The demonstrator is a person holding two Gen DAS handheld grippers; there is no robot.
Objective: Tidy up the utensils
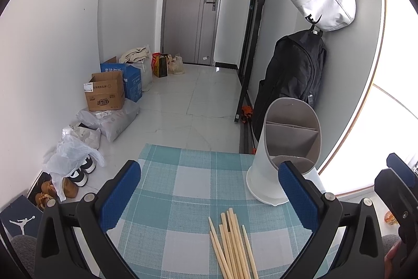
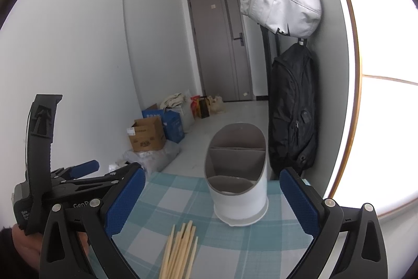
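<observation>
1. The left gripper (image 1: pixel 209 198) hung above the checked tablecloth (image 1: pixel 167 182), claw spread apart and gripping nothing.
2. The right gripper (image 2: pixel 212 203) likewise stood spread and bare.
3. A bundle of wooden chopsticks (image 1: pixel 233 245) lay near the table's front edge.
4. The white utensil holder (image 1: pixel 284 148) stood upright toward the far right corner, compartments bare.
</observation>
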